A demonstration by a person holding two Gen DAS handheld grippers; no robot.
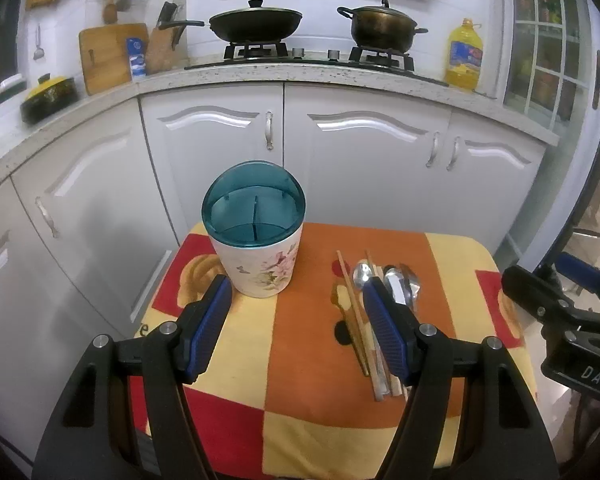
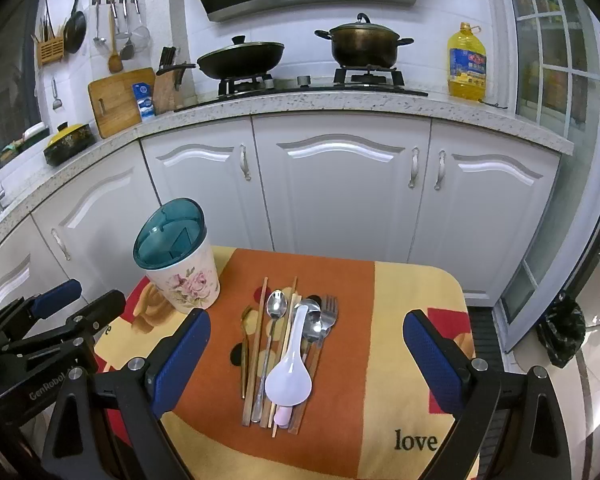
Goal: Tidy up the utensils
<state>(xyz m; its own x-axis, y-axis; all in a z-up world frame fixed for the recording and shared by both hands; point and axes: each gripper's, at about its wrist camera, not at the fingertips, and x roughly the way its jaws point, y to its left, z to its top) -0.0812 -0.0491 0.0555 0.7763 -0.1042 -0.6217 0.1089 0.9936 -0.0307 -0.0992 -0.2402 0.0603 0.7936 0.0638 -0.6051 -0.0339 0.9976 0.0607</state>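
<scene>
Inside, floral holder (image 2: 182, 280), just dividers

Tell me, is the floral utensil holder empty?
Empty: the utensil holder shows only bare dividers; all utensils lie on the cloth.

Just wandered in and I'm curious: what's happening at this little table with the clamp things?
A person holds two open grippers, the left gripper and the right gripper, above a small table, gripping nothing. A pile of utensils (chopsticks, spoons, a fork) lies on the cloth. The floral utensil holder with a teal top stands beside it, apparently empty. Sorting has not started.
</scene>
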